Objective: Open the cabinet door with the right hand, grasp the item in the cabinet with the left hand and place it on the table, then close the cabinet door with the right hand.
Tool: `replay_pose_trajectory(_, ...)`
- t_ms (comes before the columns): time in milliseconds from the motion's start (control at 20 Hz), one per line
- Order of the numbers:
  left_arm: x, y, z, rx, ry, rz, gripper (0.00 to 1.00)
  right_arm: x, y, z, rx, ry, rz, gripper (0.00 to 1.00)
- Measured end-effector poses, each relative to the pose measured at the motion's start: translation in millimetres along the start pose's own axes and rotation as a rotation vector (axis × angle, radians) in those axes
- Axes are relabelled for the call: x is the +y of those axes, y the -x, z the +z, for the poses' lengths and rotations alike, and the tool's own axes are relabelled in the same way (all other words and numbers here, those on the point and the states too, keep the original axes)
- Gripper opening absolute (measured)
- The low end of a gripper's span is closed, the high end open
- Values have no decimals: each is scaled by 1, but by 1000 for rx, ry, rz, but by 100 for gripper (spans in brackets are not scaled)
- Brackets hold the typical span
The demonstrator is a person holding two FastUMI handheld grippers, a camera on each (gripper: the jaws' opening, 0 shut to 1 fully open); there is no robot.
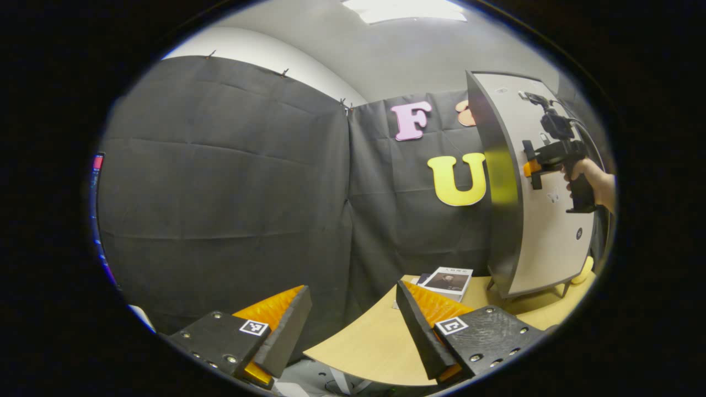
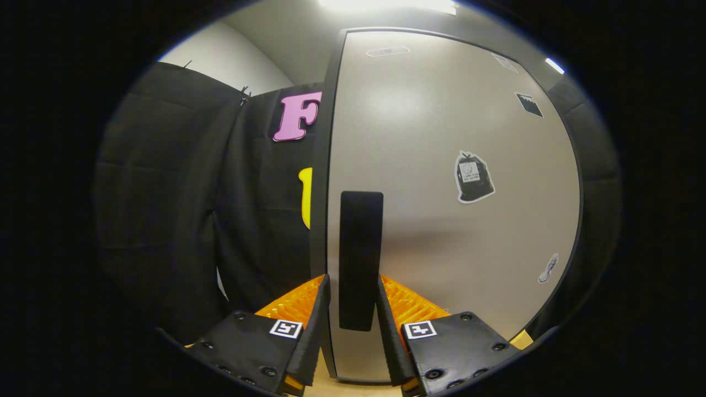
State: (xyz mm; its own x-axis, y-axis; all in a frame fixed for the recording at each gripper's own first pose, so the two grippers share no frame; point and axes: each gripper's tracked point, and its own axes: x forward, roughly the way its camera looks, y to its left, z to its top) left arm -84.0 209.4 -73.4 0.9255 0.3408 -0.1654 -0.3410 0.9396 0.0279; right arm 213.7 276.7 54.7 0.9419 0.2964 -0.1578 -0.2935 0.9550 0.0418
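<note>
While right gripper (image 2: 353, 309) straddles handle (image 2: 360, 259) | contact unclear | left gripper (image 1: 353, 325) spread

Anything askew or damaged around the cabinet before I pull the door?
Nothing stands out. The cabinet door looks intact and closed, its handle upright between the right gripper's fingers. A book lies flat on the table.

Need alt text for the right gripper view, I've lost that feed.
The right gripper straddles the black vertical bar handle of the pale grey cabinet door, one finger on each side. The door is closed and carries small stickers.
</note>
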Motion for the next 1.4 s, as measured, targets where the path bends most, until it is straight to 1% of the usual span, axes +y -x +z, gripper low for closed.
replay_pose_trajectory(50, 0, -2, -2, 0, 5, -1, 93, -2, -3, -5, 20, -38, -11, 49)
replay_pose_trajectory(100, 1, -3, -2, 0, 7, -4, 93, -4, -5, -9, 54, -81, -23, 52)
replay_pose_trajectory(150, 2, -4, -2, 0, 7, -5, 93, -2, -6, -8, 57, -112, -11, 39)
replay_pose_trajectory(200, 2, -7, -3, 0, 7, -9, 93, -3, -8, -8, 68, -106, -17, 38)
replay_pose_trajectory(300, 0, -13, -2, 1, 11, -24, 93, -5, 1, -7, 68, -47, -15, 23)
replay_pose_trajectory(350, -2, -17, -1, -2, 12, -34, 93, -4, -2, -9, 67, -39, 3, 15)
replay_pose_trajectory(450, -10, -30, 5, -20, 13, -58, 93, -2, 5, -8, 64, -33, 61, 9)
replay_pose_trajectory(550, -24, -37, 10, -36, 10, -101, 93, 0, 19, -8, 64, -22, 105, 10)
replay_pose_trajectory(700, -51, -44, 17, -52, 0, -179, 93, 1, 35, -7, 79, -53, 149, 9)
replay_pose_trajectory(850, -79, -45, 22, -61, -1, -261, 93, -3, 44, -7, 86, -47, 165, 10)
replay_pose_trajectory(900, -86, -43, 23, -64, -3, -283, 93, -4, 48, -7, 85, -35, 169, 8)
replay_pose_trajectory(1050, -111, -36, 26, -74, -5, -334, 93, -8, 59, -8, 97, -34, 198, 8)
replay_pose_trajectory(1100, -123, -34, 27, -75, 0, -353, 93, -9, 66, -7, 99, -39, 208, 10)
replay_pose_trajectory(1200, -148, -30, 26, -64, 4, -393, 93, -13, 75, -7, 101, -35, 223, 8)
replay_pose_trajectory(1250, -159, -28, 29, -66, 5, -411, 93, -15, 80, -6, 104, -31, 227, 10)
replay_pose_trajectory(1400, -195, -17, 40, -86, 4, -468, 93, -23, 96, -6, 114, -21, 240, 10)
